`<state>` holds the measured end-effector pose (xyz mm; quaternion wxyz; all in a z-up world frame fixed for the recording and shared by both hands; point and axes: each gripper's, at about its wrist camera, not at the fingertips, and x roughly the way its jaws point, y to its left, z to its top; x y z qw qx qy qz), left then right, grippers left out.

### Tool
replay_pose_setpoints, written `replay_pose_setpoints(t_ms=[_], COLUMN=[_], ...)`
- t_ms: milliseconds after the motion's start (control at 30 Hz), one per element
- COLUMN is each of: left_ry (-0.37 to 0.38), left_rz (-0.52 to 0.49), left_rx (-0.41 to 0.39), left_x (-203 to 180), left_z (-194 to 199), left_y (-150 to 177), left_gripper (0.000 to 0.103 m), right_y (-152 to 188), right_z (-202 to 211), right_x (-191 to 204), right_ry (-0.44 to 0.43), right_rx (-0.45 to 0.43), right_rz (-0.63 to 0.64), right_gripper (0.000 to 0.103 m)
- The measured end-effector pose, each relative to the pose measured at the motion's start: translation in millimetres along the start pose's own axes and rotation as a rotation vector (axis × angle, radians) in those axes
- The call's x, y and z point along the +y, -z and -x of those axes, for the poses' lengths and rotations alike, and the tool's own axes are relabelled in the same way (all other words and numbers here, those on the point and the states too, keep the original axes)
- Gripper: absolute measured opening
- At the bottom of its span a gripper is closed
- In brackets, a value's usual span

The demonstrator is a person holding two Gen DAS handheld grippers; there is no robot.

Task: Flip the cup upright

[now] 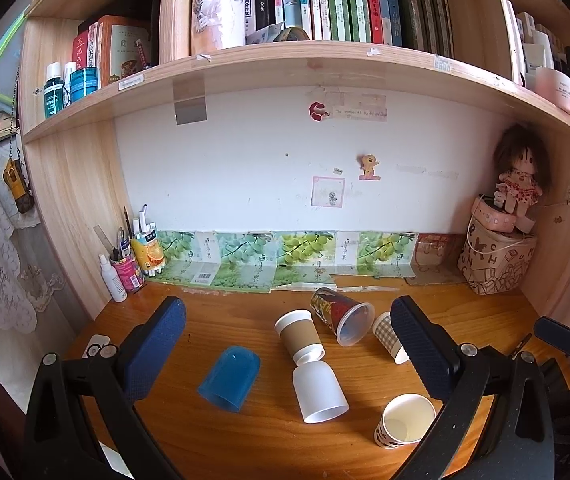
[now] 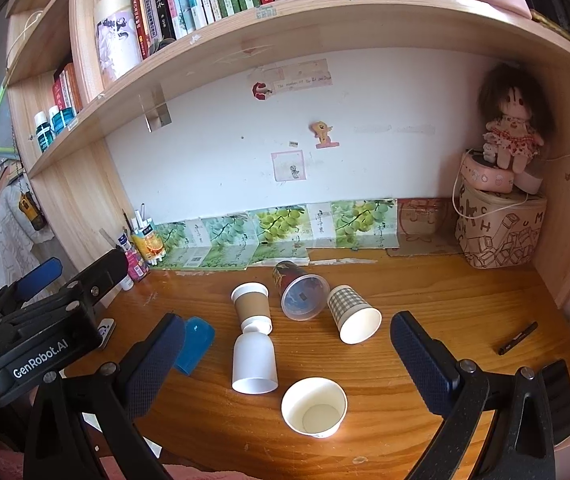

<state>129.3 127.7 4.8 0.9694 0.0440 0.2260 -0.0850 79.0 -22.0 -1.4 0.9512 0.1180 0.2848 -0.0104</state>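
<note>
Several cups sit on the wooden desk [image 1: 213, 436]. A blue plastic cup [image 1: 230, 377] [image 2: 194, 343] rests mouth down and tilted. A white cup [image 1: 317, 392] [image 2: 254, 364] lies on its side, base against a brown-sleeved cup [image 1: 299, 336] [image 2: 251, 306], which also lies down. A clear printed cup [image 1: 343, 316] [image 2: 300, 290] and a checked paper cup [image 1: 389, 337] [image 2: 353, 314] lie on their sides. One paper cup [image 1: 405, 420] [image 2: 313, 406] stands upright. My left gripper [image 1: 285, 350] is open and empty above the cups. My right gripper [image 2: 287, 356] is open and empty.
A pen holder [image 1: 127, 268] and spray bottle [image 1: 112, 278] stand at the back left. A printed bag [image 2: 499, 232] with a doll [image 2: 513, 132] stands at the back right. A black pen [image 2: 519, 338] lies on the right. Bookshelves hang overhead.
</note>
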Motion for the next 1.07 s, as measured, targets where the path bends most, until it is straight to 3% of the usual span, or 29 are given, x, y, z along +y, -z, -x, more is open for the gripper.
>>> replay_pose_setpoints(t_ms=[1067], left_ry=[0.008], left_rz=[-0.007], left_rx=[0.055], left_x=[-16], left_z=[-11], left_y=[4], left_gripper=[0.102], right_y=[4], right_z=[-16], right_x=[-34], right_ry=[-0.002], right_rx=[0.078], right_rz=[-0.095], right_gripper=[0.103])
